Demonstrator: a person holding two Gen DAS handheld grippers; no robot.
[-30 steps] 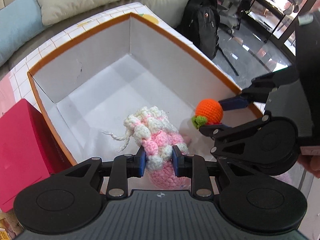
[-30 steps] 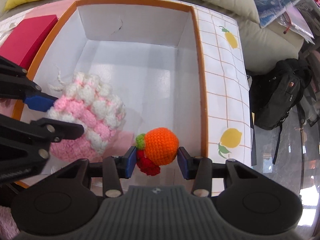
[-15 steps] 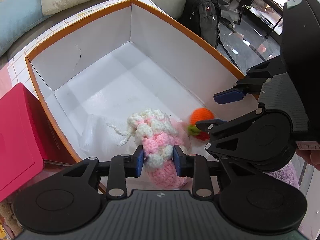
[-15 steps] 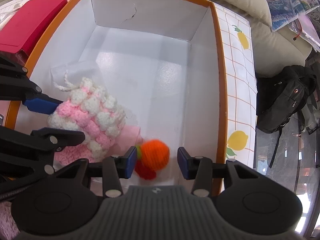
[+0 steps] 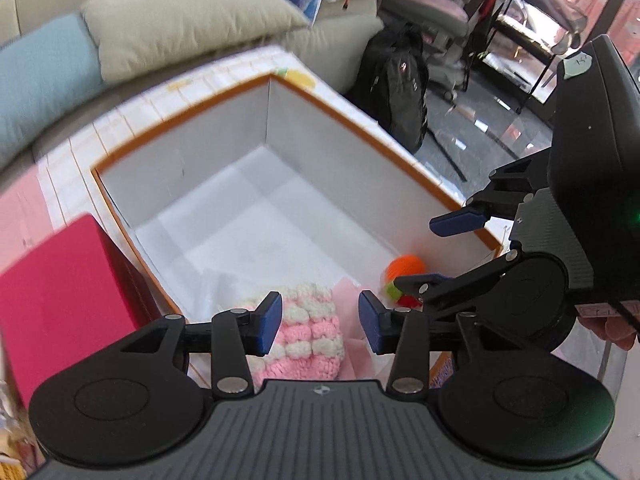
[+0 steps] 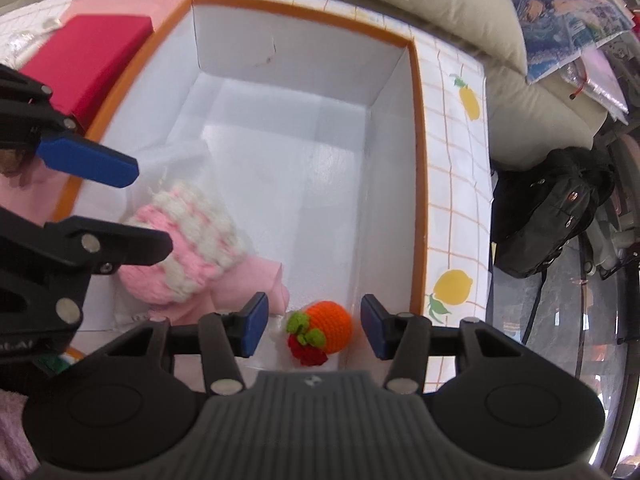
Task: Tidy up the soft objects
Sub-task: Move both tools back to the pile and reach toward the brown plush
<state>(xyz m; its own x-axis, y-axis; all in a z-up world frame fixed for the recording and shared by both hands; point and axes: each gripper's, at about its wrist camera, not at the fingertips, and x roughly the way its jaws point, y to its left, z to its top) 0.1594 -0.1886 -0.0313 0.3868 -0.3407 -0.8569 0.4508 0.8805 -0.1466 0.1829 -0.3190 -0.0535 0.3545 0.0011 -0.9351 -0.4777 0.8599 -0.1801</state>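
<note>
The left gripper has its fingers spreading, clear of the pouch, a pink and white crochet piece that lies below them on the box floor near the close corner, partly on a pink cloth. The right gripper is also opening, its fingers either side of the orange without touching it; that small crochet fruit sits on the box floor beside the near right wall, with red and green knit bits attached. Both soft things look to be released inside the white, orange-rimmed box, so the step in hand is, by my reading, letting go and backing out. To do it well, the fingers should open fully before lifting, so no yarn loop catches on a pad, and each gripper should rise straight up rather than sweep sideways, since the two tools are close together and the right one sits near the wall. Beside the box lies a red case; cushions and a backpack lie beyond.
</note>
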